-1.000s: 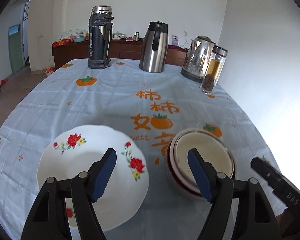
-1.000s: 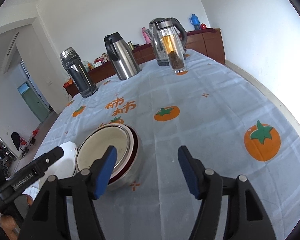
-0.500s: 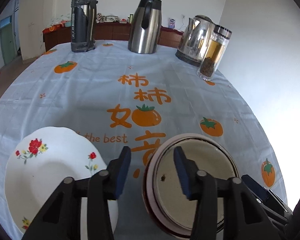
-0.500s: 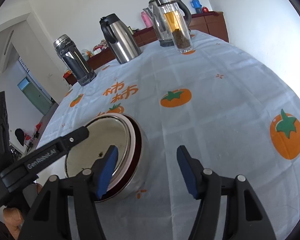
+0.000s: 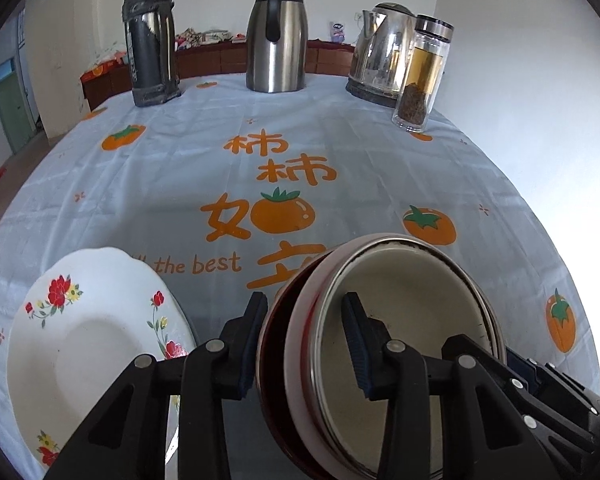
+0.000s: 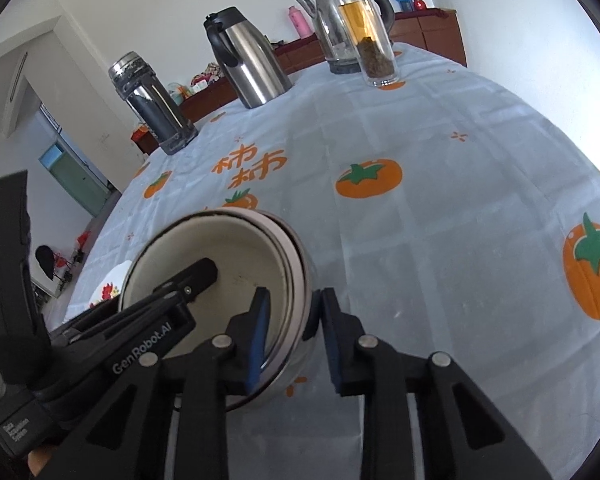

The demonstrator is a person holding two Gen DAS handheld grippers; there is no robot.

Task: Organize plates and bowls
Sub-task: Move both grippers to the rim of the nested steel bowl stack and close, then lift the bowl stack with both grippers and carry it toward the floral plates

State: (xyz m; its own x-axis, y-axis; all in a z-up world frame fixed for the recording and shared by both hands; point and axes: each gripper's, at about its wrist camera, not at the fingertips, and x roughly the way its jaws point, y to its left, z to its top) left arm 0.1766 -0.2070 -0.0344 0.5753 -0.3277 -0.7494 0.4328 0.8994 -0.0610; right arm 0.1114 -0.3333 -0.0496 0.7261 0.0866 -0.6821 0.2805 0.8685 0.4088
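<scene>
Both grippers clamp opposite rims of the nested bowls (image 5: 400,320) — left gripper (image 5: 304,344), right gripper (image 6: 290,332), jaws just closing — steadying the stack near the surface's (image 5: 300,140) near edge.

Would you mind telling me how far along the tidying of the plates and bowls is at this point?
Done: the bowls already sit nested. In hand: the left gripper and right gripper have just been closing over opposite sides of the stack's rim, one finger inside, one outside. Left: the flowered plate lies apart on the tablecloth, not yet combined with the bowls.
</scene>
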